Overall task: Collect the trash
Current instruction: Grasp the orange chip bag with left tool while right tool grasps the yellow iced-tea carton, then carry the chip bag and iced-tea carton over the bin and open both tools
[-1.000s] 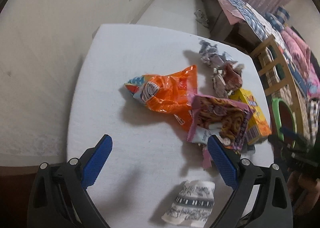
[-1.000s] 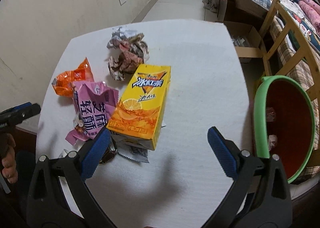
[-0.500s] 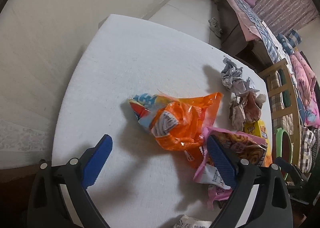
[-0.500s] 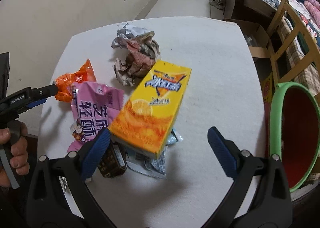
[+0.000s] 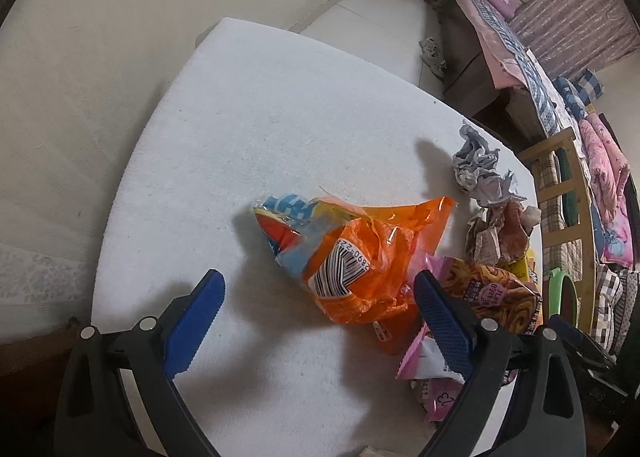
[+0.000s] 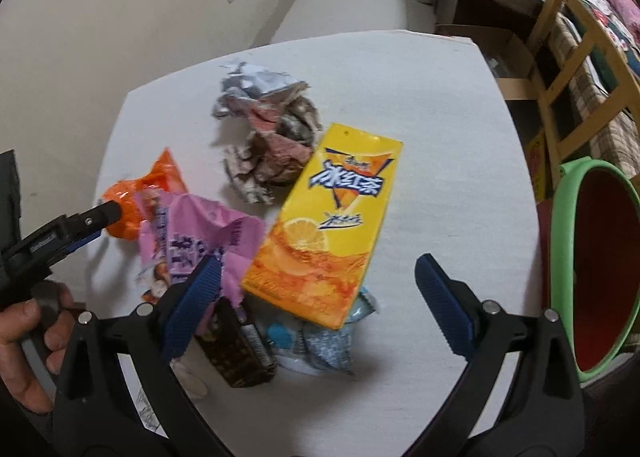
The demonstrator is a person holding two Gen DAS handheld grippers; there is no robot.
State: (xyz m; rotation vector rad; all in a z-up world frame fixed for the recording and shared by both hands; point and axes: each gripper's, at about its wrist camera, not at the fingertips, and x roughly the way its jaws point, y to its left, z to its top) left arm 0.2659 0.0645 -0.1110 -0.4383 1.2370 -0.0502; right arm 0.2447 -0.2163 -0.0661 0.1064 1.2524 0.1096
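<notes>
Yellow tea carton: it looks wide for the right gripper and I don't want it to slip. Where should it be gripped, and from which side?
Probably across the narrow width of the yellow tea carton, near its closer end, coming from above and in front with the right gripper open. It lies flat, tilted on other wrappers; its long sides are straight, parallel and free, while the near end overhangs a blue wrapper.

The bench (image 5: 248,145) is plain white; on it an orange wrapper (image 5: 360,257) shows blue and yellow print and a black-and-white barcode, beside a pink snack bag (image 6: 200,233) with purple lettering. The yellow carton (image 6: 332,225) carries blue characters, a lemon slice and orange tea. The bin (image 6: 560,225) has a green rim and red inside; both grippers are black with blue ribbed pads (image 6: 192,297).
</notes>
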